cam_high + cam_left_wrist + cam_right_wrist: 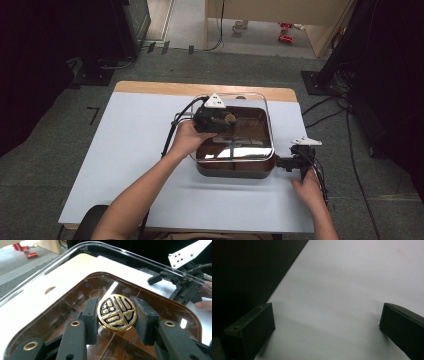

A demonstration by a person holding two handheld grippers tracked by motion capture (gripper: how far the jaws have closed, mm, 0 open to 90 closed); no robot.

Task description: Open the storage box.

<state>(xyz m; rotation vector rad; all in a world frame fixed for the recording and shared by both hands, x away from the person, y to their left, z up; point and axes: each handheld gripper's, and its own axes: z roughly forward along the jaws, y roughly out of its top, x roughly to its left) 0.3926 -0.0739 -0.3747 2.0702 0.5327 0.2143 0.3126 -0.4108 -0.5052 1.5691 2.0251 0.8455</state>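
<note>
A dark brown square box (235, 171) stands on the white table. Over it lies a clear lid (268, 120) with a round gold knob (117, 313) at its middle. My left gripper (226, 120) reaches in from the box's left side and is shut on that knob, whose edges the pads (91, 315) press from both sides. The lid's clear rim (105, 245) stands out past the box at the far side. My right gripper (286, 163) rests on the table just right of the box, its jaws (327, 312) wide apart with only bare table between them.
The white table top (135, 150) has free room left of the box and in front of it. Black stands and cables (325, 107) sit on the grey floor around the table. The left gripper's cable (172, 131) trails over the table.
</note>
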